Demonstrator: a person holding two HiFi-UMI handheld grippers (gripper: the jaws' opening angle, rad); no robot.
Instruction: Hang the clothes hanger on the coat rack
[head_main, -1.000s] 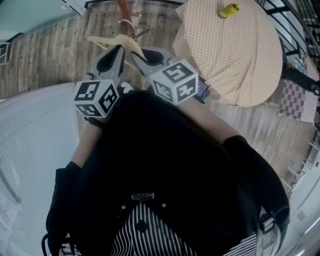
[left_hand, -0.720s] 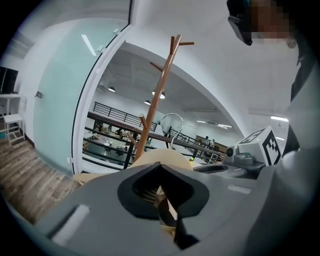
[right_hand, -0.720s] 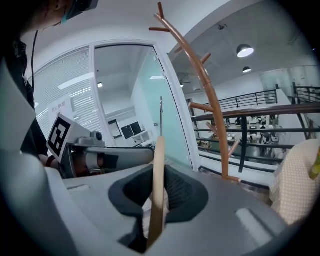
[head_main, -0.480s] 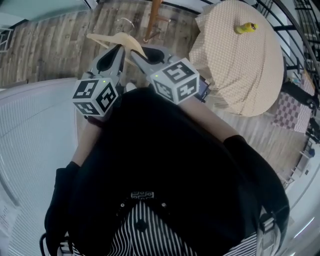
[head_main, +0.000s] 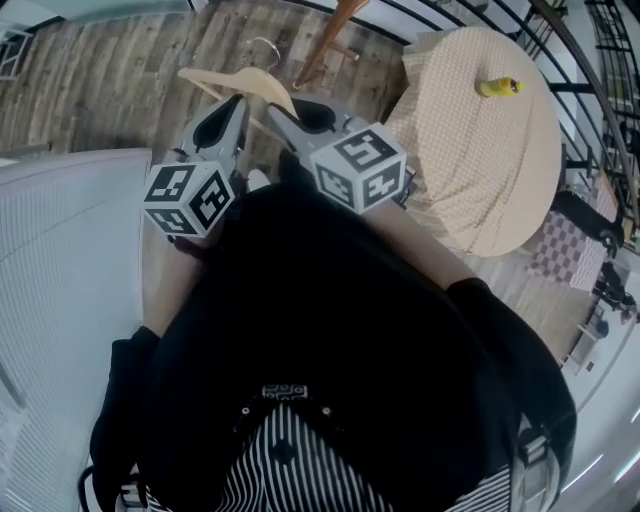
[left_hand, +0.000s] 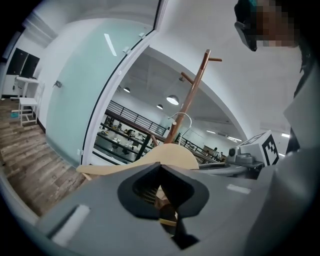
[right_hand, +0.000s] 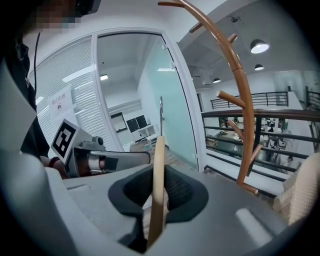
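A pale wooden clothes hanger (head_main: 232, 82) with a metal hook (head_main: 266, 48) is held out in front of me by both grippers. My left gripper (head_main: 232, 104) is shut on its left arm and my right gripper (head_main: 276, 108) on its right arm. In the left gripper view the hanger (left_hand: 150, 162) lies across the jaws of the left gripper (left_hand: 162, 174), its hook (left_hand: 183, 120) just before the brown coat rack (left_hand: 194, 92). In the right gripper view the hanger (right_hand: 158, 170) stands edge-on in the right gripper (right_hand: 159, 186), and the coat rack (right_hand: 241, 95) rises to the right.
The coat rack's pole (head_main: 335, 30) stands on the plank floor just right of the hook. A round table (head_main: 470, 190) under a checked cloth stands at the right, with a yellow object (head_main: 497, 87) on it. Black railings run behind it. A white ribbed surface (head_main: 60, 280) lies at the left.
Both grippers have carried the hanger across the floor together. The rack's pole has gone from behind the hook to its right, and the table has slid right. The grips are unchanged.
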